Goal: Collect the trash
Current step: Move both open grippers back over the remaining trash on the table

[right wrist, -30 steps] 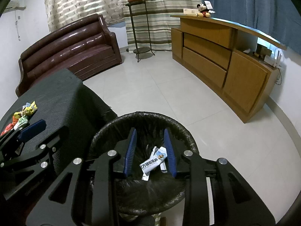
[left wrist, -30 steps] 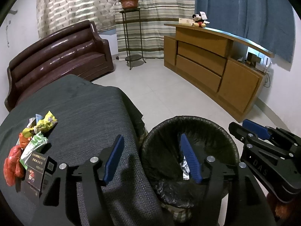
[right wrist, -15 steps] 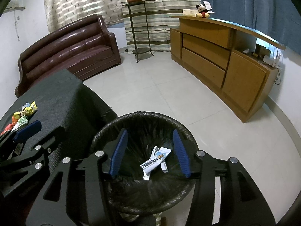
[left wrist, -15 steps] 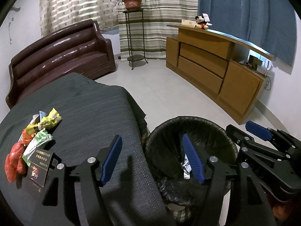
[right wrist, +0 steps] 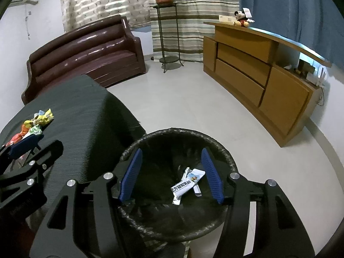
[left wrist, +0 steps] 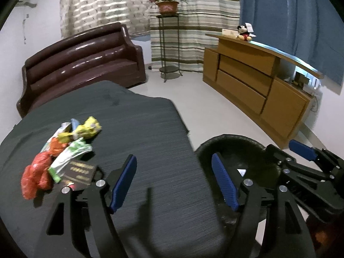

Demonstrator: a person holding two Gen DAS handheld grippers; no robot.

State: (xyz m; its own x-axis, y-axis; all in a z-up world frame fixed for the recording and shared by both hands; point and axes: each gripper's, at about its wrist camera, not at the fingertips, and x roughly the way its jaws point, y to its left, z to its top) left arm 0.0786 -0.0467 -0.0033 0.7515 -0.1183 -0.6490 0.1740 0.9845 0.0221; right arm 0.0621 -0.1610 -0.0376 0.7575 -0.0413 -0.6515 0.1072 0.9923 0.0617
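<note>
Both hand-held grippers, left point(left wrist: 174, 182) and right point(right wrist: 169, 174), gape wide, holding nothing; white wrapper point(right wrist: 186, 185) lies in the bin point(right wrist: 137, 145), more wrappers point(left wrist: 64, 148) on the table point(left wrist: 139, 129).

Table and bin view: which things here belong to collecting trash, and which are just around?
Job:
wrapper pile on the table
dark packet
trash bin
white wrapper inside it

Just around:
sofa
potted plant
cabinet
plush toy
</note>
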